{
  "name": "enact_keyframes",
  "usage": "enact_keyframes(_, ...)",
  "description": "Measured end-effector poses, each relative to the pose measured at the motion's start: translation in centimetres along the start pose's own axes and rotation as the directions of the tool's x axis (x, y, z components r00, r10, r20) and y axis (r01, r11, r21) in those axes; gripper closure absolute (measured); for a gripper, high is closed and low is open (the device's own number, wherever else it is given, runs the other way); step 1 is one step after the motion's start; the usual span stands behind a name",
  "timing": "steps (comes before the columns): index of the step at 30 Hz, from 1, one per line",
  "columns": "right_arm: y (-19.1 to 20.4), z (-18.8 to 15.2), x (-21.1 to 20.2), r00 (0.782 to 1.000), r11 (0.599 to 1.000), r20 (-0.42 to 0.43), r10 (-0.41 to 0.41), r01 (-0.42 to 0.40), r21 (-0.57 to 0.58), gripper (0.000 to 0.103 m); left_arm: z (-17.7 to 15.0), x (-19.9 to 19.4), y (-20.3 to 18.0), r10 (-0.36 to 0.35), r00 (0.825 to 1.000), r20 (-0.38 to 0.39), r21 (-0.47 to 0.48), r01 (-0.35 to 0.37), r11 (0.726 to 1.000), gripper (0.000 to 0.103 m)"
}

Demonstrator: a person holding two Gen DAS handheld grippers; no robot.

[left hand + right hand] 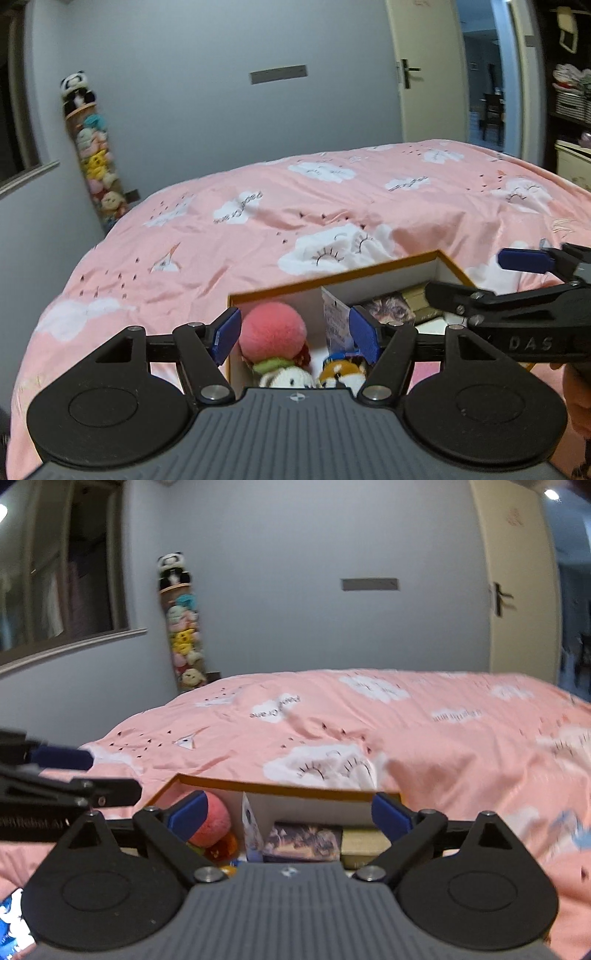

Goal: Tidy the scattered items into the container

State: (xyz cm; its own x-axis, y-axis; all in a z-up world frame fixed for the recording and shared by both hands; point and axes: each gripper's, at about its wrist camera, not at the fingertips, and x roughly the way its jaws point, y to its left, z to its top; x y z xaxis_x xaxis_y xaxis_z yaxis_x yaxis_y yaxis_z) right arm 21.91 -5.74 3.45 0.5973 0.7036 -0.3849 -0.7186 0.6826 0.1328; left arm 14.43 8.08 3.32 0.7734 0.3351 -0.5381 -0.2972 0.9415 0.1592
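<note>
Two hand-held grippers, left (295, 334) and right (288, 812), gape wide and empty above the orange-rimmed box (369, 275) on the bed (258, 221); a pink pompom (271, 326) lies in its left compartment.

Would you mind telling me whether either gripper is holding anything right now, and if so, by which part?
Nothing is held. The left gripper and the right gripper both stand open over the orange-rimmed box, with no item between their pads.

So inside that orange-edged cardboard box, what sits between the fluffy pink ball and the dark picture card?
A white divider wall with a printed tag leaning on it separates the pink ball from the dark card; the right wrist view shows it best.
</note>
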Motion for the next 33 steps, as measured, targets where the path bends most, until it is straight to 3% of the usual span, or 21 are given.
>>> enact_keyframes(3, -0.7, -1.0, -0.3, 1.0, 0.998, -0.015, -0.024, 0.025, 0.054, 0.003, -1.4, 0.5, -1.0, 0.032, 0.999, -0.02, -0.033, -0.032, 0.999, 0.027)
enact_keyframes(6, -1.3, -1.9, -0.3, 0.998, 0.995, -0.022, -0.052, 0.054, 0.079, 0.002, -2.7, 1.0, -1.7, 0.013, 0.998, -0.054, -0.071, -0.017, 0.997, 0.027)
enact_keyframes(15, -1.6, -5.0, 0.3, 0.992, 0.992, -0.05, -0.114, 0.116, 0.056, 0.001, -5.7, 3.1, -1.5, 0.063, 0.995, -0.082, -0.175, -0.076, 0.982, 0.027)
enact_keyframes(20, -2.3, -6.2, 1.1, 0.99, 0.988, -0.078, -0.118, 0.124, 0.087, 0.001, -6.6, 4.1, -1.6, 0.082, 0.991, -0.105, -0.179, -0.1, 0.979, 0.027)
enact_keyframes(32, -2.4, -7.8, 2.5, 0.984, 0.987, -0.12, -0.13, 0.14, 0.08, 0.001, -7.5, 5.6, -2.0, 0.057, 0.991, -0.121, -0.189, -0.079, 0.979, 0.027)
enact_keyframes(33, -2.4, -8.0, 2.7, 0.983, 0.987, -0.128, -0.132, 0.142, 0.079, 0.001, -7.6, 5.6, -2.0, 0.059, 0.991, -0.121, -0.189, -0.081, 0.979, 0.023)
